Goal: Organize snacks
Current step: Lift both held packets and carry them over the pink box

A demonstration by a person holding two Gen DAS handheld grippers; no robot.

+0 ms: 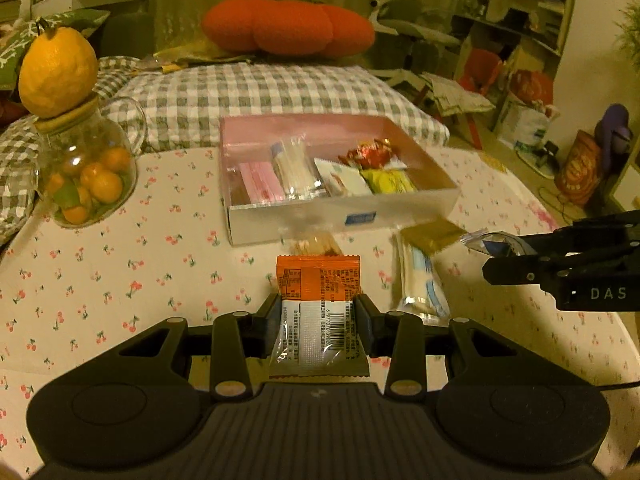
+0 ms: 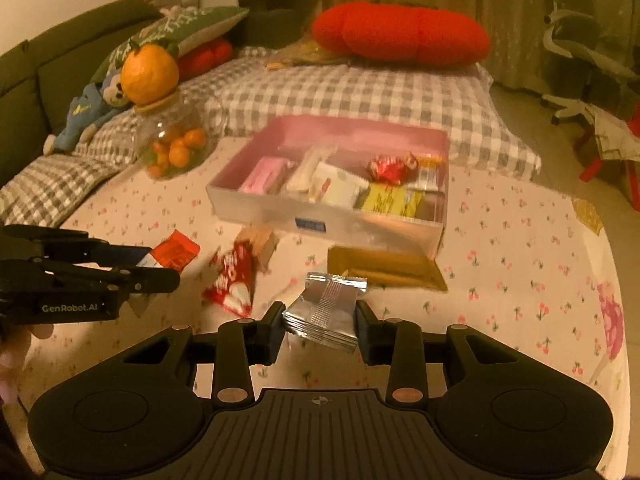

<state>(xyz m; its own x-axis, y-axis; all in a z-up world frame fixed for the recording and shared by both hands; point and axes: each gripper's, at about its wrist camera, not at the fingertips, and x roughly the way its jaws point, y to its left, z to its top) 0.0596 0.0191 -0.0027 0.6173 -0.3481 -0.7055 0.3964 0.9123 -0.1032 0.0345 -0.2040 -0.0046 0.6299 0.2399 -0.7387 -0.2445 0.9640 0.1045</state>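
- The orange packet [image 1: 318,304] in the left tool [image 1: 318,312] is glossy plastic film with a clear part and a printed paper-like label.
- The silver packet [image 2: 326,312] in the right tool [image 2: 320,320] is shiny, crinkled foil.
- Both tools look like matt black plastic, ribbed at the base.
- The desk [image 1: 100,280] wears a matt cloth with a cherry print.
- The box [image 1: 340,216] looks like smooth card, pink inside.
- The jar [image 1: 86,168] is clear, glossy glass.
- The red cushion [image 2: 400,34] looks soft and knitted.
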